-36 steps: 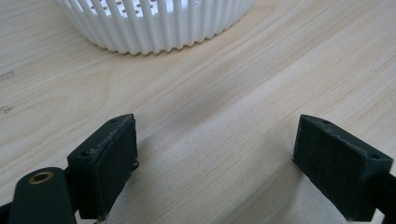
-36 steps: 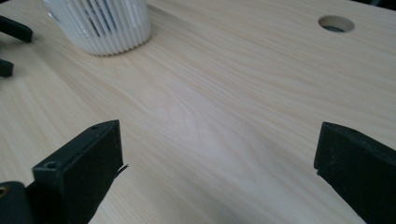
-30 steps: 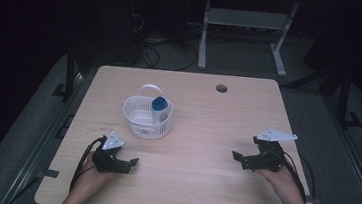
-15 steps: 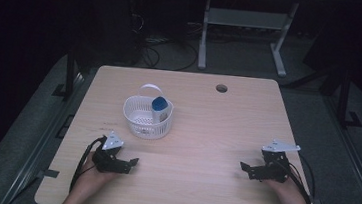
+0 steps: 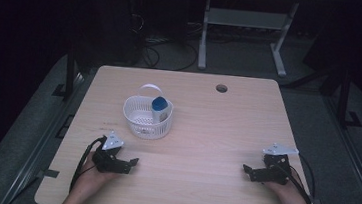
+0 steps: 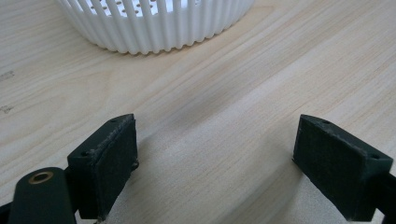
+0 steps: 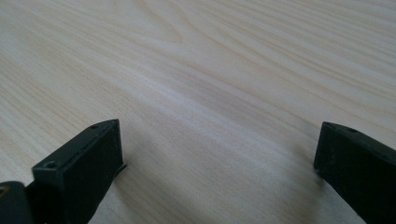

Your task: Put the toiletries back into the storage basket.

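Both grippers low at the near edge of the table point(image 5: 228, 116), well apart from each other. Left gripper point(image 5: 130, 163) held just above the wood, jaws spread wide with nothing between them; same in the left gripper view point(image 6: 215, 163), bare wood grain in the gap. Right gripper point(image 5: 248, 172) at the near right, jaws likewise wide apart and empty, confirmed in the right gripper view point(image 7: 217, 168).

White slatted basket point(image 5: 139, 123) standing upright left of table centre, just beyond the left gripper; ribbed wall point(image 6: 154, 28) visible at the top of the left gripper view. Blue-capped bottle point(image 5: 159, 107) standing inside, against the far right wall, handle arched behind it. Round cable hole point(image 5: 221, 88) near the far edge, unrelated.

Judgement: a resting stage, no object in hand, bottle apparently lodged in the basket already. Next move, if any: short forward reach by the left gripper to the basket rim or handle, jaws kept spread until astride it. Tipping of the light basket a risk on contact.
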`<state>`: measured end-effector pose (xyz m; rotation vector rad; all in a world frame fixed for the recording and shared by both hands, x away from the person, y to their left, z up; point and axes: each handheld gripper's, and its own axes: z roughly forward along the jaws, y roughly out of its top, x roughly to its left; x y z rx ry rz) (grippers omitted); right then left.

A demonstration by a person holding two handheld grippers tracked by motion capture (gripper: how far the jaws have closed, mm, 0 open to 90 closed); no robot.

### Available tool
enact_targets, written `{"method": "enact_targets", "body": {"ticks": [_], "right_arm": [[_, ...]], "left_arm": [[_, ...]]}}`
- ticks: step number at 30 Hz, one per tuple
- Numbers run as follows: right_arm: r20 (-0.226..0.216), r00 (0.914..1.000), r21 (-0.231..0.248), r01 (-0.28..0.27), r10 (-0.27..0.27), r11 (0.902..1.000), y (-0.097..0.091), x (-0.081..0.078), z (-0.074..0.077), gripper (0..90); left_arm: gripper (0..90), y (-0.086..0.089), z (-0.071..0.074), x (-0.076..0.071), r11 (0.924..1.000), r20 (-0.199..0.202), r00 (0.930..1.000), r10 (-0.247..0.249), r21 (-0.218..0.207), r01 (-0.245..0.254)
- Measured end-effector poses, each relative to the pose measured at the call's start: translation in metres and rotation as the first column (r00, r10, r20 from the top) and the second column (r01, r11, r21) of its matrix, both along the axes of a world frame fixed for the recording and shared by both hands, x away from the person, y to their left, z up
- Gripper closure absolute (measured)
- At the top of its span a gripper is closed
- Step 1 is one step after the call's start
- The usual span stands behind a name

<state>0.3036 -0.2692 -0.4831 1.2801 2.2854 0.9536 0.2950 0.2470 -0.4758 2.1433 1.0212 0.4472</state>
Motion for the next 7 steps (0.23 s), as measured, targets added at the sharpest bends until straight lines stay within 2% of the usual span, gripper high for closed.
{"method": "enact_targets", "body": {"ticks": [7], "right_arm": [[-0.004, 0.9999, 0.005, 0.012, -0.012, 0.9999, -0.0023, 0.0011, -0.0003, 0.8]], "left_arm": [[13.3, 0.0000, 0.0000, 0.0000, 1.0000, -0.001, 1.0000, 0.000, -0.001, 0.000]]}}
